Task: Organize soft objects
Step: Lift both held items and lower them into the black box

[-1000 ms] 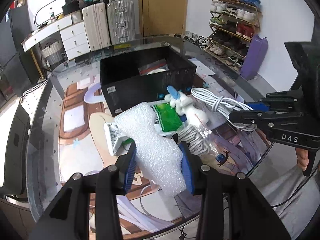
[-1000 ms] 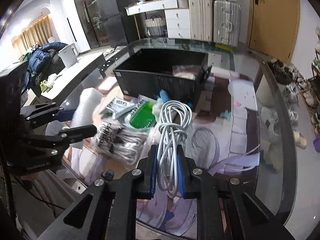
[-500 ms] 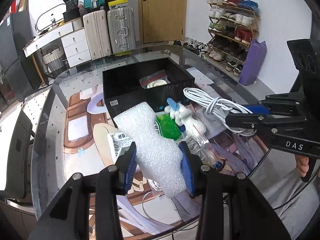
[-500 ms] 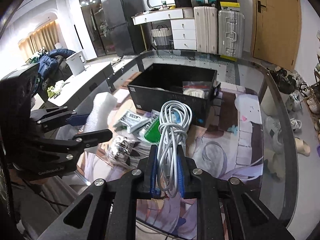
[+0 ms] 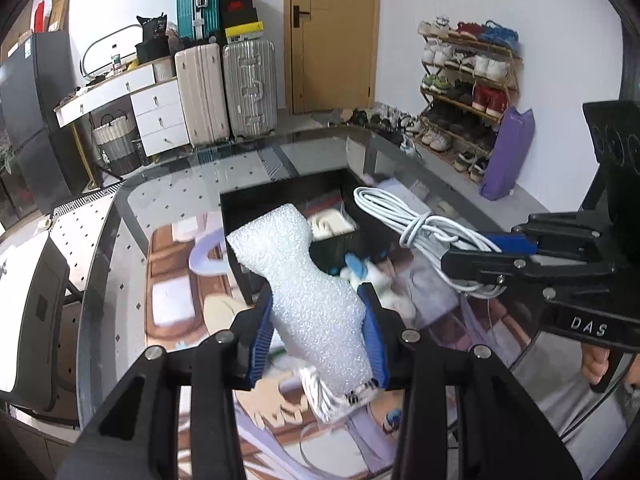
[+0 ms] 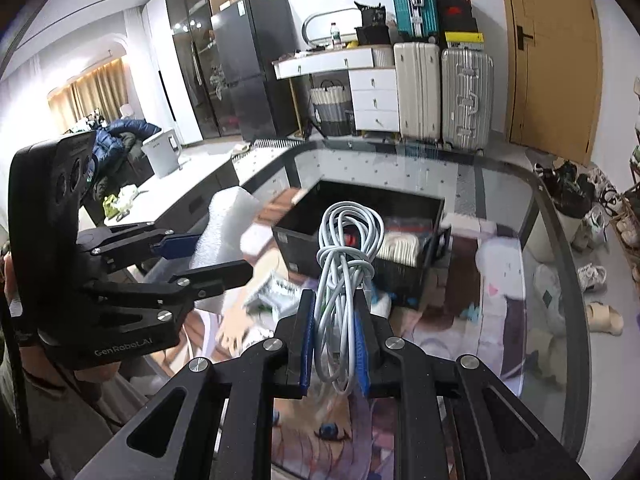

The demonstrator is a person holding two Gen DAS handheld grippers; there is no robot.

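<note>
My left gripper (image 5: 318, 330) is shut on a white foam wrap sheet (image 5: 304, 280) and holds it in the air in front of the black open box (image 5: 248, 204). It also shows in the right wrist view (image 6: 224, 236). My right gripper (image 6: 334, 344) is shut on a coiled white cable (image 6: 346, 252), held up above the table near the box (image 6: 304, 252). The cable also shows in the left wrist view (image 5: 416, 220). A white and blue plush toy (image 5: 372, 276) lies by the box. The box holds a bagged white item (image 6: 400, 246).
The glass table (image 6: 560, 300) has a printed mat (image 6: 492, 292) under it. Small packets (image 6: 276, 292) lie in front of the box. Suitcases (image 5: 228, 88), a drawer unit (image 5: 160, 120) and a shoe rack (image 5: 468, 80) stand beyond the table.
Both grippers have risen and moved toward the box, each still holding its object. The pile of packets on the table has dropped lower in view.
</note>
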